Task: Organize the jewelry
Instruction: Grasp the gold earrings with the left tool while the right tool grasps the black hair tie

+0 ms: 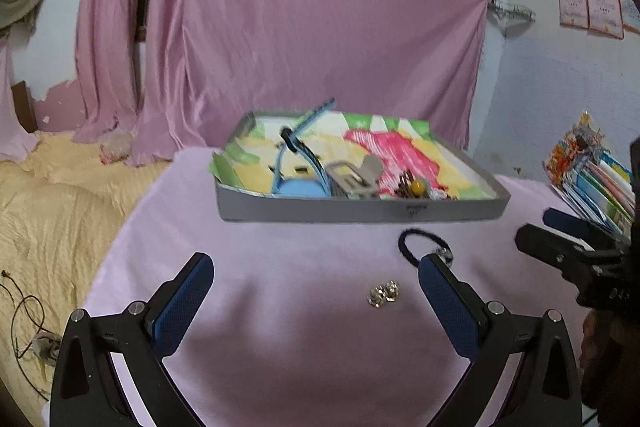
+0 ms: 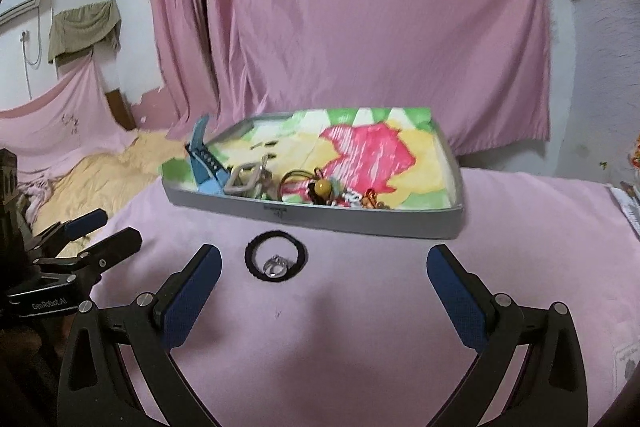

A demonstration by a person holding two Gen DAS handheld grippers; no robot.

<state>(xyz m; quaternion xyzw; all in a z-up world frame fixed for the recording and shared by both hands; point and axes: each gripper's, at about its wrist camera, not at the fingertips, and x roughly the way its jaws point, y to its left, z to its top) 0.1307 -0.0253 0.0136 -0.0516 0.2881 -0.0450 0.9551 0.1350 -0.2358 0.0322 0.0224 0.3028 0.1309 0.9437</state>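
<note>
Several pieces already lie in the grey tray [image 2: 360, 223] — left out on the pink worktop [image 2: 360, 307] are a black hair tie [image 2: 251, 247], a ring [image 2: 275, 264] inside it, and two earrings [image 1: 383, 294]. Both the left gripper [image 1: 316, 279] and right gripper [image 2: 324, 267] hover with fingers spread, empty.

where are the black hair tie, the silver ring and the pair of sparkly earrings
black elastic hair tie [image 2: 276, 235]: right wrist view, far side of its loop
small silver ring [image 2: 274, 264]: right wrist view, its band
pair of sparkly earrings [image 1: 383, 294]: left wrist view, between the two studs
</note>
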